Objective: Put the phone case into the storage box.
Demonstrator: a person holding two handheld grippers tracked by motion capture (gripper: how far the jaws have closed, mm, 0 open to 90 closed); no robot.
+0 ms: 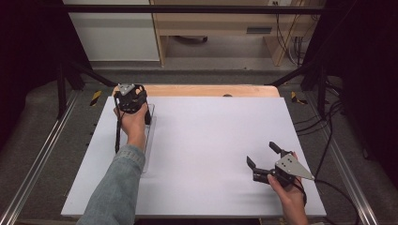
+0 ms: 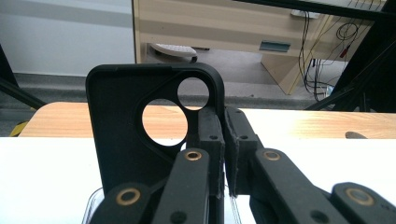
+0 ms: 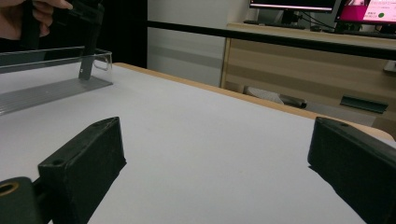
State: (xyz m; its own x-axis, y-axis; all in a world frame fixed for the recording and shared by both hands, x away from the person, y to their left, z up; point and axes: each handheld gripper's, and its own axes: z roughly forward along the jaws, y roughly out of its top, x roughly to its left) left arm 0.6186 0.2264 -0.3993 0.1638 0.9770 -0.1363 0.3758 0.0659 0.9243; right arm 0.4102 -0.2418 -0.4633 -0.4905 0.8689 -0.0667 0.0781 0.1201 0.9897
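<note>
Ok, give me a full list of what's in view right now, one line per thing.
phone case: one, black, upright in the left claw at the table's far left
clear tray: one, see-through, far left of the table, below the phone case
white sheet: one, white, covering most of the table
table: one, wooden edge showing at the far side
cabinet: one, light wood, behind the table
left claw: one, black, shut on the phone case's edge
right claw: one, black, open, low over the sheet's near right
sleeve: one, blue denim, left forearm
</note>
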